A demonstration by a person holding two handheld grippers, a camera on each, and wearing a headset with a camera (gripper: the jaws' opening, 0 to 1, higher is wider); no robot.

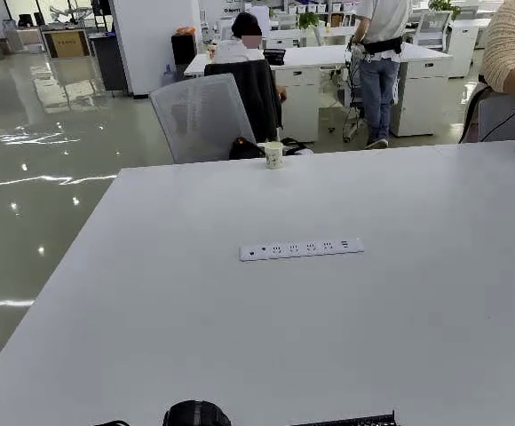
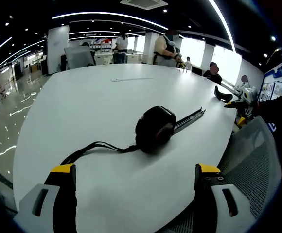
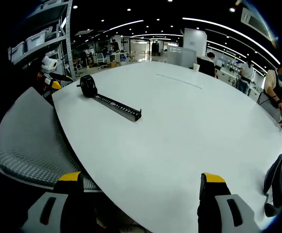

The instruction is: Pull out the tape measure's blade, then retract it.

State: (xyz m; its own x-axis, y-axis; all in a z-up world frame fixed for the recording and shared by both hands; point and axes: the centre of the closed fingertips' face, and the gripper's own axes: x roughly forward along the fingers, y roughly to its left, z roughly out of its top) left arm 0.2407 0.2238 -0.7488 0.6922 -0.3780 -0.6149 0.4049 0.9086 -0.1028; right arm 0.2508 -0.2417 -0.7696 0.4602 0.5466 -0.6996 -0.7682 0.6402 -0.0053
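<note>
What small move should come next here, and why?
Probably ease the left gripper forward onto the tape measure's case: its jaws stand open, the case lies straight ahead on the table, and the blade is already out.

On table [image 1: 417,311], close to near edge: tape measure [image 2: 154,127]. From it, blade [image 2: 189,118] runs out rightward along that edge; strap [image 2: 95,148] trails left. Mid-table, beyond tape measure: power strip [image 1: 301,249]. At far edge, behind power strip: cup [image 1: 273,154]; chair [image 1: 200,115] behind cup, slightly left. Before tape measure, apart from it: left gripper [image 2: 136,182]. Well right of blade tip, probably off table edge: right gripper [image 3: 138,187].
</note>
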